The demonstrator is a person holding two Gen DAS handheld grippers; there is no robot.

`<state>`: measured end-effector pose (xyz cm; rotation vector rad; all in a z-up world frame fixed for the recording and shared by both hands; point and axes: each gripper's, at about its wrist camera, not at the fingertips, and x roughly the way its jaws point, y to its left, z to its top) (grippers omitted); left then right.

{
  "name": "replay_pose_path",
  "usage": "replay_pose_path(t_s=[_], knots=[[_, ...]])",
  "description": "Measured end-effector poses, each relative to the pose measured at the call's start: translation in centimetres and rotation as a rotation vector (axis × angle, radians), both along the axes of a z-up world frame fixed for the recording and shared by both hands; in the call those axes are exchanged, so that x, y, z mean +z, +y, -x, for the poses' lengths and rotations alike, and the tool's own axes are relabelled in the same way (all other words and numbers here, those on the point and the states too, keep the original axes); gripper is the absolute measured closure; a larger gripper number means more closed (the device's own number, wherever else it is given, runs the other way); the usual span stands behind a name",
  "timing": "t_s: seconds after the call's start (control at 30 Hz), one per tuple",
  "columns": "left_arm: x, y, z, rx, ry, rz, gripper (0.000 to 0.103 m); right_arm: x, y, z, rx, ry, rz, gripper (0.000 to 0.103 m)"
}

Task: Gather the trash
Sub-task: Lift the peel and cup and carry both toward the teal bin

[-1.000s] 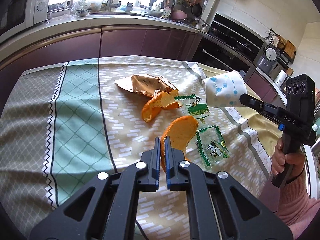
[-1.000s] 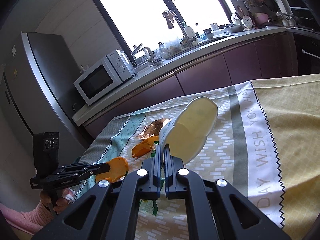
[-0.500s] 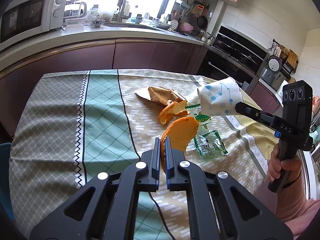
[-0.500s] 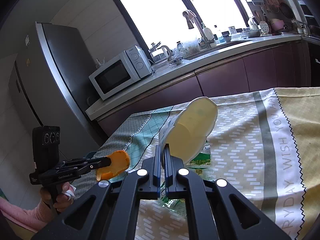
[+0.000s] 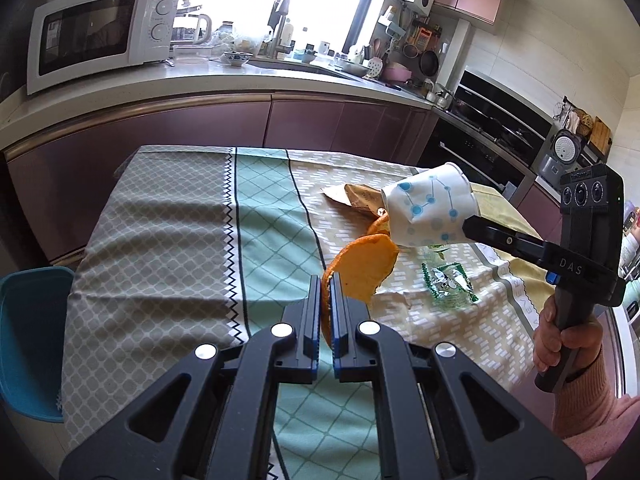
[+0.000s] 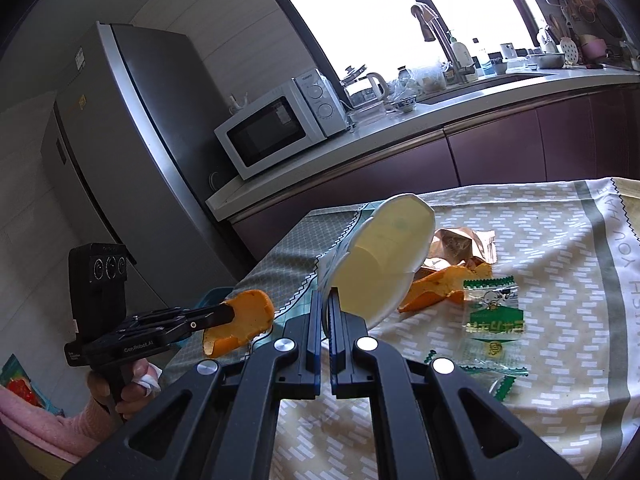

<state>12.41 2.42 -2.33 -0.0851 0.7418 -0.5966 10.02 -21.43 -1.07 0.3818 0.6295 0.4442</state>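
The left gripper [image 5: 326, 294] stays clamped on an orange peel [image 5: 362, 266], now lifted clear of the tablecloth [image 5: 160, 216]. The right gripper [image 6: 326, 308] keeps its pinch on the paper cup [image 6: 380, 264], also carried back. Beyond remain a second peel [image 6: 440, 286], green wrappers [image 6: 494, 318] and a brown bag [image 6: 464, 244]. A blue bin [image 5: 28, 340] has come into view at the table's left.

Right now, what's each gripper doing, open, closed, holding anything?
Left gripper: shut on the orange peel.
Right gripper: shut on the paper cup.
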Motion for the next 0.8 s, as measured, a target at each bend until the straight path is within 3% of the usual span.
replay_pose_path(t_s=[0.8], knots=[[1.1,8.2,1.5,0.138,-0.028,0.013,0.098,-0.3,8.3,-3.0,0.172,0.027,-0.002,0.101]])
